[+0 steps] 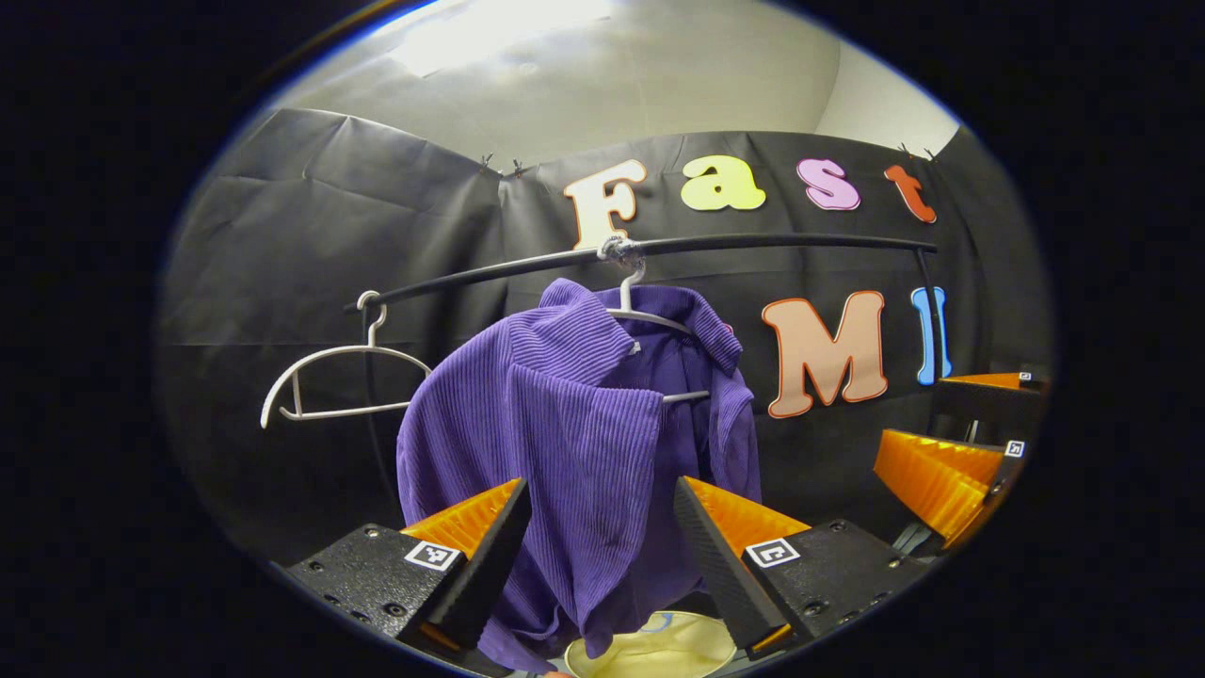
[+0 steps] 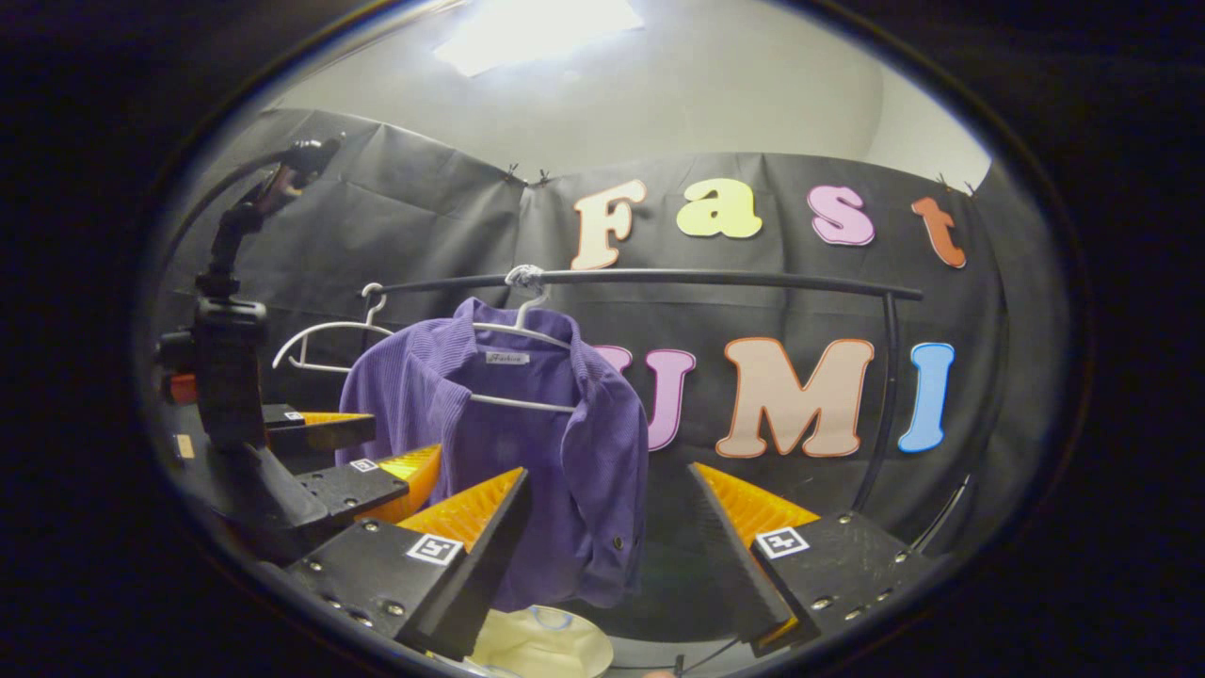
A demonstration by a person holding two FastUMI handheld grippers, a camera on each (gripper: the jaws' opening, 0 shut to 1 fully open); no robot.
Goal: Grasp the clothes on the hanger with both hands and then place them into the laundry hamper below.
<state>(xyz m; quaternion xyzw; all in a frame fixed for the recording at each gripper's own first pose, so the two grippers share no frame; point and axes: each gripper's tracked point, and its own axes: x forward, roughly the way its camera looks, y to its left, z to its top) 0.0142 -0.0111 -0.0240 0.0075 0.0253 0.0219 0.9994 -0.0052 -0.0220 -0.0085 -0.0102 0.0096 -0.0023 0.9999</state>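
A purple corduroy shirt (image 1: pixel 565 424) hangs on a white hanger (image 1: pixel 650 318) from a black rail (image 1: pixel 753 243). My left gripper (image 1: pixel 601 485) is open right in front of it, and the shirt's folded front panel shows in the gap between the orange fingers; I cannot tell if they touch the cloth. The right gripper (image 1: pixel 913 419) stands off to the right. In the right gripper view, the shirt (image 2: pixel 527 443) hangs ahead to the left. My right gripper (image 2: pixel 608 471) is open, short of the shirt's right sleeve. The left gripper (image 2: pixel 400 441) is by the shirt's left side. A pale yellow hamper (image 2: pixel 546 645) sits below.
An empty white hanger (image 1: pixel 339 377) hangs on the rail's left end. The rail's upright post (image 2: pixel 885 395) stands at the right. A black camera mount (image 2: pixel 226 367) rises over the left gripper. The hamper's rim (image 1: pixel 659 645) lies just beneath the shirt's hem.
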